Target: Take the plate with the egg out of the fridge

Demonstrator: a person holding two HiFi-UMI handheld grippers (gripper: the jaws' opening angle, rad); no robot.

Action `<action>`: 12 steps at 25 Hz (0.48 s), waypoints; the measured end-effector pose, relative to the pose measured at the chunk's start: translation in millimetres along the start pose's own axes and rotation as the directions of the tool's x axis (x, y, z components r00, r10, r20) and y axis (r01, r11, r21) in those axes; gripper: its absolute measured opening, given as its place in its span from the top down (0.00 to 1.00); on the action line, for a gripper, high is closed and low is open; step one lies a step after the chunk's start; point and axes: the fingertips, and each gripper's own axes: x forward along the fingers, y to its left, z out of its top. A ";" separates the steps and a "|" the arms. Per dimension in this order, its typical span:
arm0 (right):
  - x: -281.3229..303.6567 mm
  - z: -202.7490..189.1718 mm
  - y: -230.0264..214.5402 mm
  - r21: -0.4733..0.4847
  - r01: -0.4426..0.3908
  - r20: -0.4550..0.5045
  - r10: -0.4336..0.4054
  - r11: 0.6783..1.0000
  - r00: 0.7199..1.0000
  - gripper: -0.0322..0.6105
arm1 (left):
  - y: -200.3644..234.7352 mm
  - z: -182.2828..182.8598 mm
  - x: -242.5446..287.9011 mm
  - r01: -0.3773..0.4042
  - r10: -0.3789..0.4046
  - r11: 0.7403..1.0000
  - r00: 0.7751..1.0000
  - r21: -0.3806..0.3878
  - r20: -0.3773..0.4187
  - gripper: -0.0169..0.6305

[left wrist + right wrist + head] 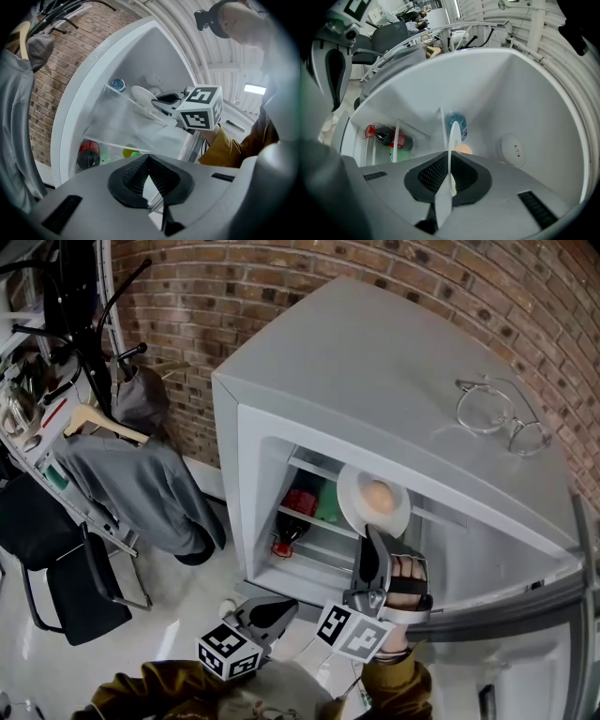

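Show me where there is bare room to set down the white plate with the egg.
The flat grey fridge top is bare from its left edge up to the wire-framed glasses at its right. The lower shelf is crowded: a dark red-labelled bottle and a green object sit there, just below the round white plate held by the right gripper.

A red brick wall is seen across the top of the head view, from eleven to two o'clock. At nine o'clock a grey garment is hung on a wooden hanger. At eight o'clock a black chair with thin metal legs is placed on a pale, glossy floor. In the left gripper view a white ribbed ceiling is shown between one and two o'clock, and a bright rectangular lamp is lit near three o'clock.
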 end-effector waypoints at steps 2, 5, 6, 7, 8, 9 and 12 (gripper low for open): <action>-4.6 1.6 0.0 0.000 0.004 0.006 -0.004 1.000 1.000 0.92 | 0.1 -0.2 0.8 0.001 -0.001 1.000 1.000 0.000 0.000 0.96; -12.2 3.7 1.5 -0.015 0.008 0.013 -0.007 1.000 1.000 0.92 | 0.3 -0.7 1.6 -0.001 0.001 1.000 1.000 0.000 0.001 0.96; -15.4 5.0 2.4 -0.020 0.006 0.016 -0.006 1.000 1.000 0.92 | 0.2 -0.9 1.6 -0.002 0.002 1.000 1.000 -0.001 0.001 0.96; -19.1 6.5 3.2 -0.023 0.005 0.020 -0.005 1.000 1.000 0.92 | 0.2 -1.1 1.4 -0.002 0.002 1.000 1.000 -0.002 0.001 0.96; -23.1 8.4 4.0 -0.025 0.005 0.025 -0.004 1.000 1.000 0.92 | 0.1 -1.4 1.1 -0.002 0.002 1.000 1.000 -0.001 0.000 0.96; -27.3 10.6 4.7 -0.024 0.006 0.032 -0.005 1.000 0.999 0.92 | 0.2 -1.6 0.9 -0.001 0.001 1.000 1.000 -0.001 -0.001 0.96; -39.0 19.6 8.3 -0.023 0.007 0.060 -0.005 1.000 0.998 0.92 | 0.4 -1.3 0.4 0.001 -0.001 1.000 1.000 0.001 -0.002 0.96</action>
